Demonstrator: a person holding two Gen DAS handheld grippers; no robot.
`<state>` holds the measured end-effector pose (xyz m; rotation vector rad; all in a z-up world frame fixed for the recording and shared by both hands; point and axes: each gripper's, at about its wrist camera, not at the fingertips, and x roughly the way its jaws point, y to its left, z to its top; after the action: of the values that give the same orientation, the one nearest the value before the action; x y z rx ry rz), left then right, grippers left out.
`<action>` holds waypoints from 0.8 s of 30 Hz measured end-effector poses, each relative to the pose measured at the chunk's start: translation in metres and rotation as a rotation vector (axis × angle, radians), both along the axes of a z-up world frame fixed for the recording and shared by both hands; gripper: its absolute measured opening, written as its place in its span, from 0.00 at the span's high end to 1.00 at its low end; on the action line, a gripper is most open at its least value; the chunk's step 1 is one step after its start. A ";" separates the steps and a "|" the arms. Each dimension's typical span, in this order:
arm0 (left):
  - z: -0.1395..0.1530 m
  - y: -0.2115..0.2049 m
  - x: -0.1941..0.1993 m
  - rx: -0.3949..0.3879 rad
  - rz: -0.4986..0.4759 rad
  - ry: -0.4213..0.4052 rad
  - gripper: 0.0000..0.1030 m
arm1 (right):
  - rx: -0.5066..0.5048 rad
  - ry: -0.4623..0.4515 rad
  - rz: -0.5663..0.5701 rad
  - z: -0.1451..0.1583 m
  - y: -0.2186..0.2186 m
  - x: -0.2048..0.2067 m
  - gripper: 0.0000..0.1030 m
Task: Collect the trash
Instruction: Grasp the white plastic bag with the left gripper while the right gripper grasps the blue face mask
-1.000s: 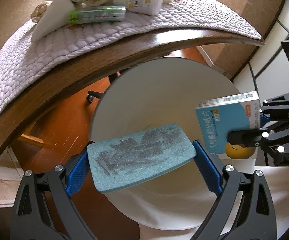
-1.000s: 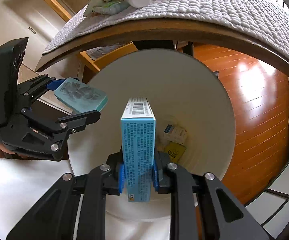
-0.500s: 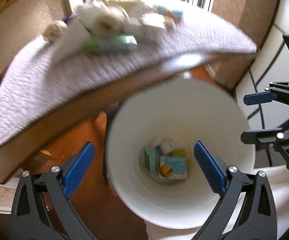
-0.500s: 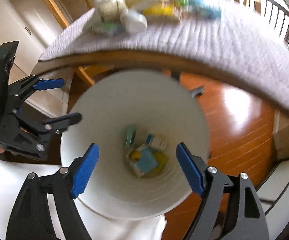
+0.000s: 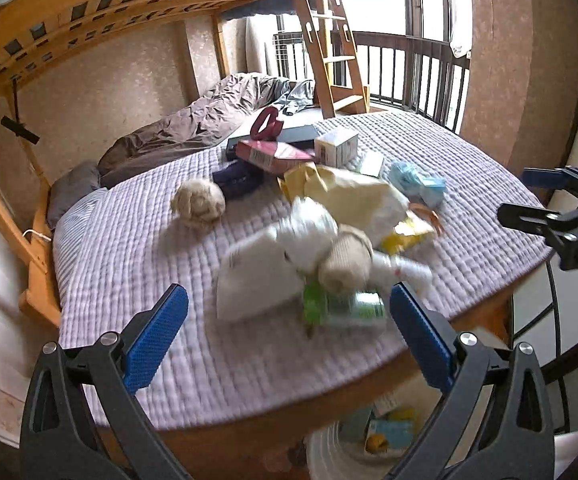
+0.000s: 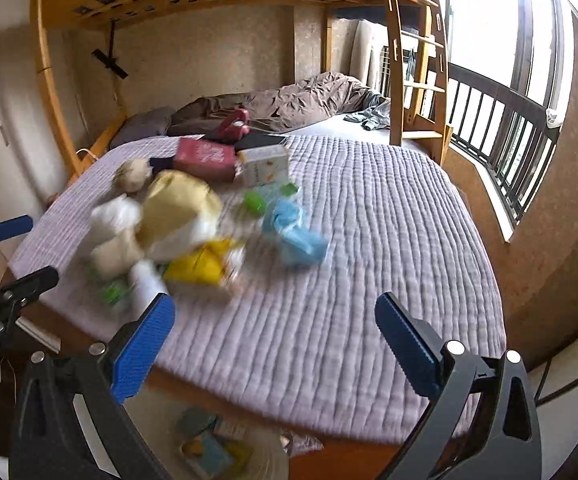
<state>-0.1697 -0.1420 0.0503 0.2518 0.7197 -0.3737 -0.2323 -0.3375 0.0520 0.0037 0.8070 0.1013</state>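
Note:
My left gripper (image 5: 289, 320) is open and empty above the bed's near edge, facing a blurred pile of trash (image 5: 329, 248): white bags, a beige wad, a green-and-white packet (image 5: 345, 306), a yellow bag. My right gripper (image 6: 273, 324) is open and empty over the quilt; it also shows at the right of the left wrist view (image 5: 529, 196). The same pile (image 6: 169, 232) lies ahead to its left, with a blue wrapper (image 6: 295, 234). The white bin (image 5: 341, 452) holding dropped boxes sits below the bed edge; it also shows in the right wrist view (image 6: 265, 456).
A lilac quilt (image 6: 369, 240) covers the bed. Behind the pile lie a pink box (image 6: 205, 158), a white carton (image 6: 265, 166), a beige ball (image 5: 199, 202) and a dark duvet (image 6: 289, 100). A wooden bunk ladder (image 6: 417, 72) and a window railing (image 6: 501, 136) stand right.
Both grippers opened and dropped the blue sponge and the blue box into the bin, then swung up from the bin to face the bed and its pile.

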 end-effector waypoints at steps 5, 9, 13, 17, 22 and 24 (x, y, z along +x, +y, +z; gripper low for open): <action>-0.004 -0.010 0.025 0.009 -0.023 0.013 0.07 | -0.037 0.003 0.019 -0.007 -0.008 0.043 0.04; -0.007 -0.013 0.037 0.000 -0.041 0.049 0.20 | -0.031 0.040 0.036 -0.018 -0.011 0.073 0.07; -0.012 -0.018 0.045 0.013 -0.078 0.072 0.30 | -0.033 0.082 0.054 -0.031 -0.007 0.093 0.14; -0.016 -0.029 0.047 0.068 -0.128 0.059 0.39 | -0.029 0.125 0.067 -0.044 -0.006 0.107 0.23; -0.020 -0.036 0.048 0.098 -0.166 0.065 0.54 | -0.020 0.182 0.097 -0.057 -0.003 0.116 0.42; -0.021 -0.036 0.049 0.093 -0.166 0.065 0.59 | -0.006 0.200 0.100 -0.061 -0.003 0.118 0.48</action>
<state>-0.1211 -0.1779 0.0296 0.3906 0.7836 -0.5086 -0.1144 -0.3404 -0.0093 -0.0326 1.0076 0.1957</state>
